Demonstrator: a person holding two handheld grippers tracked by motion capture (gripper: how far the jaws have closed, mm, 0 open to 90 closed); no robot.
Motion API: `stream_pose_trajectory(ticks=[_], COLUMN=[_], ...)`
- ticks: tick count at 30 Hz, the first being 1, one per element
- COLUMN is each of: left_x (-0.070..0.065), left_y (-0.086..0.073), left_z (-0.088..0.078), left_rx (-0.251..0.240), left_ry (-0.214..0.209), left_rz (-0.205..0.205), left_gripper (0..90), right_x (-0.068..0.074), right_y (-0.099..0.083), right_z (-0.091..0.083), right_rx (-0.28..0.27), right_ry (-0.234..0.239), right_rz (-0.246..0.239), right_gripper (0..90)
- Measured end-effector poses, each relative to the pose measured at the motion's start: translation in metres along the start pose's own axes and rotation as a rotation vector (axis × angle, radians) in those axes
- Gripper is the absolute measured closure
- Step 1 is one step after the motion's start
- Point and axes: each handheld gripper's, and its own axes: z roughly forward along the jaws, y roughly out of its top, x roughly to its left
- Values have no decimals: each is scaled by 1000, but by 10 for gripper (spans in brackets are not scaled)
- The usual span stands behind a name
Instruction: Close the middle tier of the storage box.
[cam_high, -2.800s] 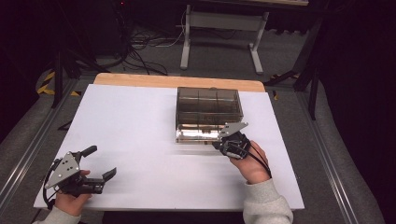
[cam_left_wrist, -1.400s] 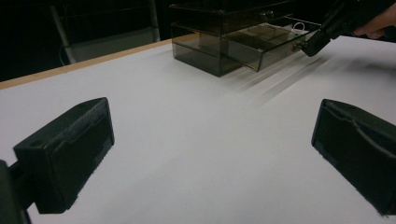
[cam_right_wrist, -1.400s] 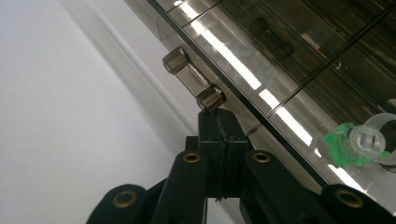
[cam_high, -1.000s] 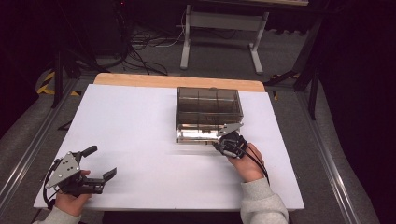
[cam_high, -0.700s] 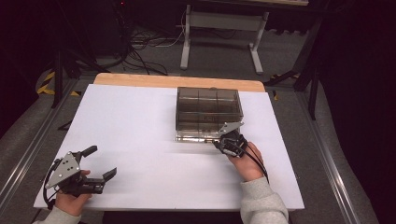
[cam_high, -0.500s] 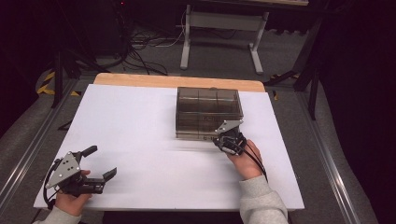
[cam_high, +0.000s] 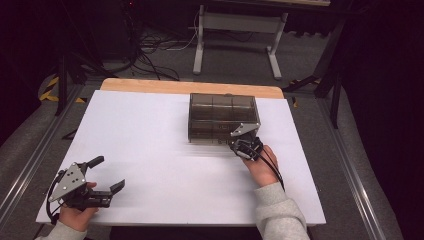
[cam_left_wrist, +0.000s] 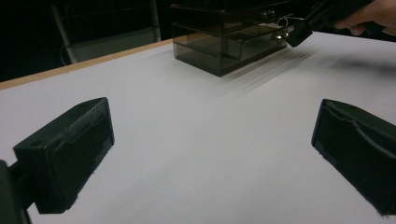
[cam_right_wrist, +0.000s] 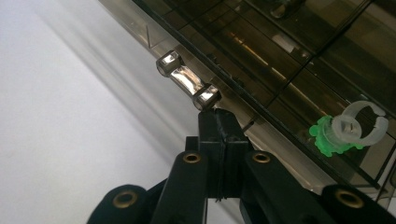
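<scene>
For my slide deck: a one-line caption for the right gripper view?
Right gripper, jaws shut, at the chrome handle of a smoky clear drawer box.

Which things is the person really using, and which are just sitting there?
In use:
right hand-held gripper, shut
smoky clear drawer box
shiny drawer handle

Just there:
left hand-held gripper, open
green and clear ring inside the box
white table

A smoky-brown drawer box (cam_high: 223, 118) with a chrome handle (cam_right_wrist: 187, 86) holds a green-and-white ring (cam_right_wrist: 348, 130).
</scene>
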Motion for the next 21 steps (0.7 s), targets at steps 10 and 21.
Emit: stream_pose_trajectory(ticks=[10,21], left_x=[1,0], left_y=[0,0], left_z=[0,0], left_rx=[1,-3], left_ry=[-3,0], left_rz=[5,-5], left_gripper=[2,1], right_x=[-4,-9], right_y=[3,8], right_z=[5,11], right_rx=[-12,-23], right_ry=[-27,-55], right_rz=[4,-9], right_gripper=[896,897])
